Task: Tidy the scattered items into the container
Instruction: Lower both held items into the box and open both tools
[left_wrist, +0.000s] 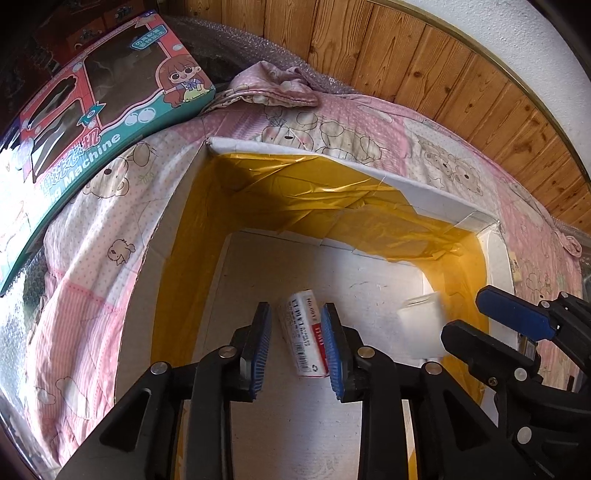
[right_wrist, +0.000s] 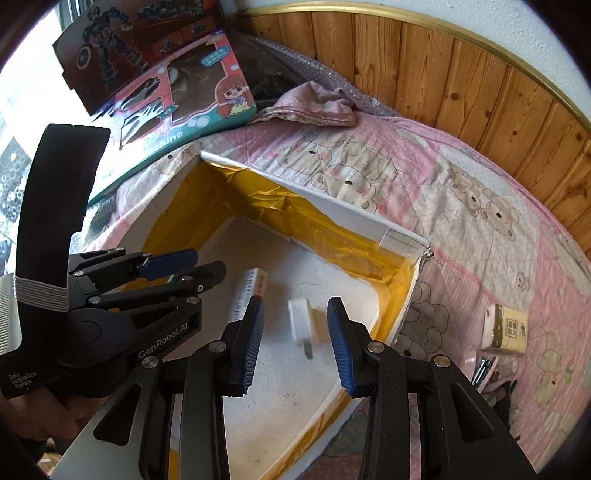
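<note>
The gold-lined white cardboard box (right_wrist: 369, 218) already held the eraser (left_wrist: 304, 332) and white plug (right_wrist: 301, 321); both my fingers gaped empty. Next I judged: tissue packet (right_wrist: 504, 330) on the bed.

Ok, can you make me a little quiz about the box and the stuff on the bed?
1. True or false: both the left gripper and the right gripper are open above the box.
2. What lines the inside walls of the box? A) gold foil B) blue cloth C) newspaper
3. Fill in: the white charger and the eraser are in the ____, while the tissue pack lies outside on the pink blanket.

Key: 1 true. 2 A. 3 box.
</note>
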